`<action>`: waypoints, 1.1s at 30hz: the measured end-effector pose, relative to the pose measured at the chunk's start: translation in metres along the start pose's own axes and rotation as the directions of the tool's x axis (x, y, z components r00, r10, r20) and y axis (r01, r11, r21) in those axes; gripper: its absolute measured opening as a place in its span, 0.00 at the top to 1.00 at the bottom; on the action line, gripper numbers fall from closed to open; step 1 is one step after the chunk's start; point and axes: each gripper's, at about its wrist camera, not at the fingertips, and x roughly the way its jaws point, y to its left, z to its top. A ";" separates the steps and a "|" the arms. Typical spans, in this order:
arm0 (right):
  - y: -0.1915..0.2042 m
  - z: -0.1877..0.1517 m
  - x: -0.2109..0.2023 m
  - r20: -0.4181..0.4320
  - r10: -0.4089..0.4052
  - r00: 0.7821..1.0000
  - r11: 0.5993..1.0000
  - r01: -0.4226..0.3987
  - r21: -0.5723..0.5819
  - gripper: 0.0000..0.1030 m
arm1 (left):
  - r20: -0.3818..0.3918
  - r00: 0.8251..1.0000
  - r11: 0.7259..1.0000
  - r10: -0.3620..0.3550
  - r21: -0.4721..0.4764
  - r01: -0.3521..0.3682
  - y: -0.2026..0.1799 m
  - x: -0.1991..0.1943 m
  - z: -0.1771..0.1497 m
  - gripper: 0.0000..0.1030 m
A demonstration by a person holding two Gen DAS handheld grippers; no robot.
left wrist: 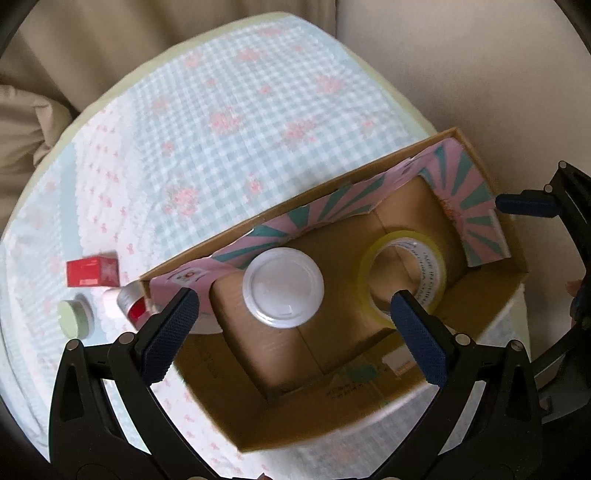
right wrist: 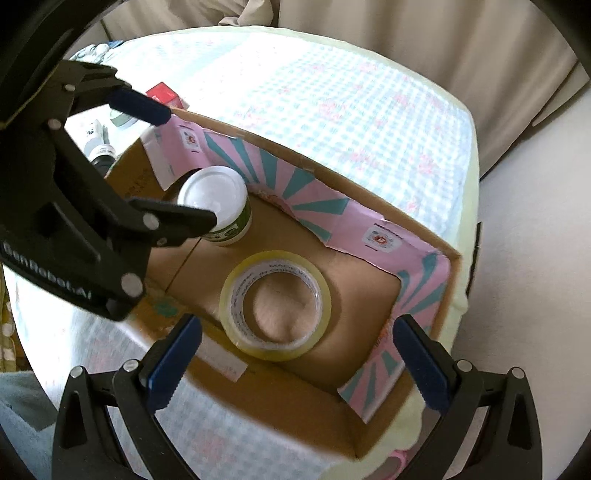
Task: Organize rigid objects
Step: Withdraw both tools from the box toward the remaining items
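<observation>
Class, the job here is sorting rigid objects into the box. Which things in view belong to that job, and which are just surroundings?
Belongs to the job:
cardboard box
white-lidded jar in the box
tape roll in the box
red carton, outside the box
green-lidded jar, outside the box
left gripper, jaws open
right gripper, jaws open

Just surroundings:
checked tablecloth
beige curtain

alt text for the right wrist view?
An open cardboard box on a checked tablecloth holds a roll of clear tape and a white-lidded jar. The right tool hovers open over the tape; the left tool is open around the jar.
</observation>
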 end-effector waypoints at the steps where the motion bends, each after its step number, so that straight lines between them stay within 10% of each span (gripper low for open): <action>1: 0.003 -0.001 -0.007 -0.002 -0.011 1.000 1.000 0.011 -0.008 0.00 | 0.006 1.000 1.000 -0.003 -0.002 0.003 0.000 -0.005 0.000 0.00; 15: 0.035 0.009 -0.119 0.093 -0.064 0.994 0.998 0.061 0.036 0.00 | 0.221 0.975 0.989 0.015 -0.149 0.019 0.048 -0.154 -0.067 0.00; 33: 0.163 0.093 -0.179 0.248 -0.021 0.969 0.977 -0.033 0.211 0.00 | 0.231 0.952 0.884 0.202 -0.462 -0.075 0.235 -0.240 -0.233 0.00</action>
